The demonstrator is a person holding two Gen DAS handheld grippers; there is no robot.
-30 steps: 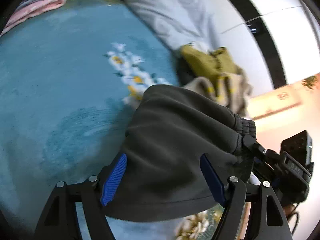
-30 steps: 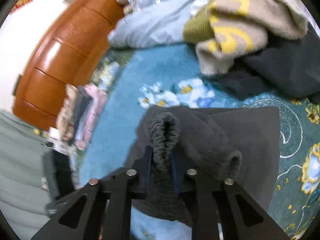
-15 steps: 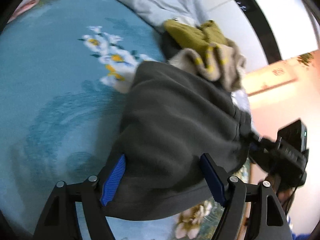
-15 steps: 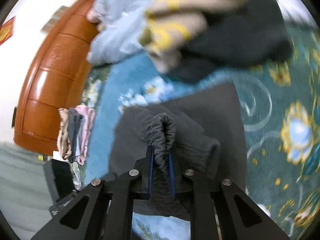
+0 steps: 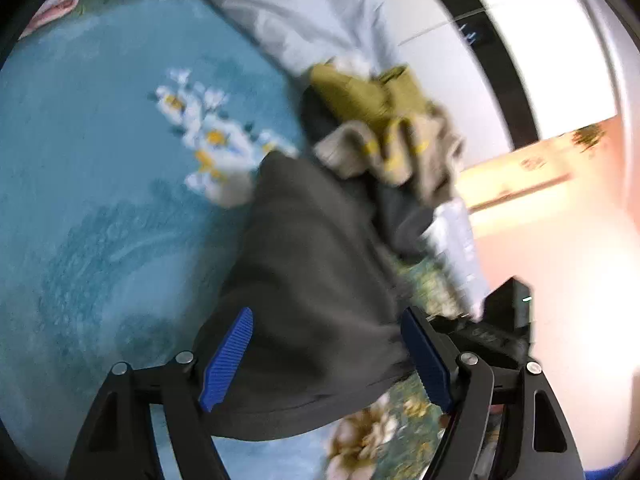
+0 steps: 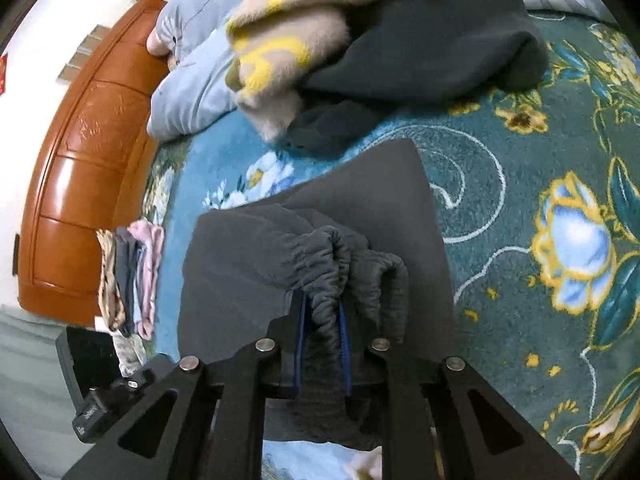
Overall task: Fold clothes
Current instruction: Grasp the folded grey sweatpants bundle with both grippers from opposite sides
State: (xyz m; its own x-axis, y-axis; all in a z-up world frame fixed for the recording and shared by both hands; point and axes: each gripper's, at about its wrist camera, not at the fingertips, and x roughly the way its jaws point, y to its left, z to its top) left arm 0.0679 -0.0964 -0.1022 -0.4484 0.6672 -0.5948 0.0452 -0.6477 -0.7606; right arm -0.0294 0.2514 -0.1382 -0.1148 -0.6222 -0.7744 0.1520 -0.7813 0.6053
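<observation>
**A:** What is each gripper doing with the clothing?

**B:** The right gripper (image 6: pixel 323 338) has its jaws pinched nearly together on the gathered elastic waistband (image 6: pixel 332 256) of a dark grey garment (image 6: pixel 360 200). The waistband bunches up between the blue pads. The left gripper (image 5: pixel 326 354) stands with its jaws wide apart, and the same dark grey garment (image 5: pixel 312 280) fills the whole space between the blue pads. The cloth drapes over and past them, so I cannot tell whether the pads press on it or merely sit under it.

**A:** Where is the garment?

**B:** It lies on a teal bedspread (image 6: pixel 540 152) printed with blue and yellow flowers. In the right wrist view the lower layer lies flat on the bedspread, and the waistband end is raised over it in the gripper.

**A:** What else sits around the garment?

**B:** Beyond the garment's far edge is a heap of clothes: a beige knit with yellow markings (image 6: pixel 288 40) lying on another dark garment (image 6: pixel 432 40), with a pale blue piece (image 6: pixel 192 80) to their left. In the right wrist view, to the left of the grey garment, a small stack of folded clothes (image 6: pixel 128 280) rests at the bedspread's edge, against a glossy orange-brown wooden headboard (image 6: pixel 88 140). The left wrist view is blurred.
</observation>
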